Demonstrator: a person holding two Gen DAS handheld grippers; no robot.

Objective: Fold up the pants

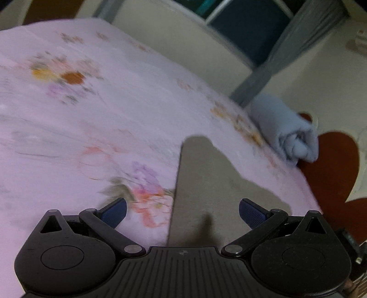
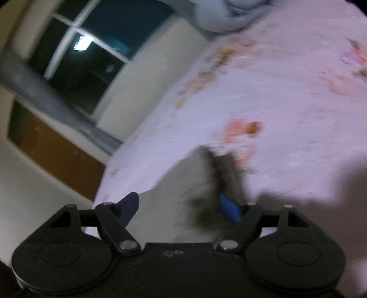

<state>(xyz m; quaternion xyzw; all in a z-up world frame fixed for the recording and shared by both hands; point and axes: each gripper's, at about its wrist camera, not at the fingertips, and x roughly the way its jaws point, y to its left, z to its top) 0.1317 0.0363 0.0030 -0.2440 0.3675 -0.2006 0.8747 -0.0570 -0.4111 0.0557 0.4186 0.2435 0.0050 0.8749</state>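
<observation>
Directly ahead of both tools, on the bed (image 1: pixel 68 128), lies one grey pair of pants (image 1: pixel 206 194), long axis running away from them. Left tool (image 1: pixel 182 213): jaws apart, empty. Right tool (image 2: pixel 179 209): jaws apart, over the cloth. Beyond the pants: one blue roll (image 1: pixel 284 128).

A: Where does the left wrist view look from?
B: Just behind its 2 fingers (image 1: pixel 114 212), angled down, close over the sheet (image 1: pixel 68 119). The pants (image 1: pixel 206 183) lie between and beyond them; a blue roll (image 1: pixel 286 130) sits far right.

A: And the right?
B: Behind its fingers (image 2: pixel 129 207) too, rolled, just as close. Pants (image 2: pixel 183 188) between them, window (image 2: pixel 91 57) upper left.

A: Shared?
B: Pants, sheet, the blue roll (image 2: pixel 213 16).
</observation>
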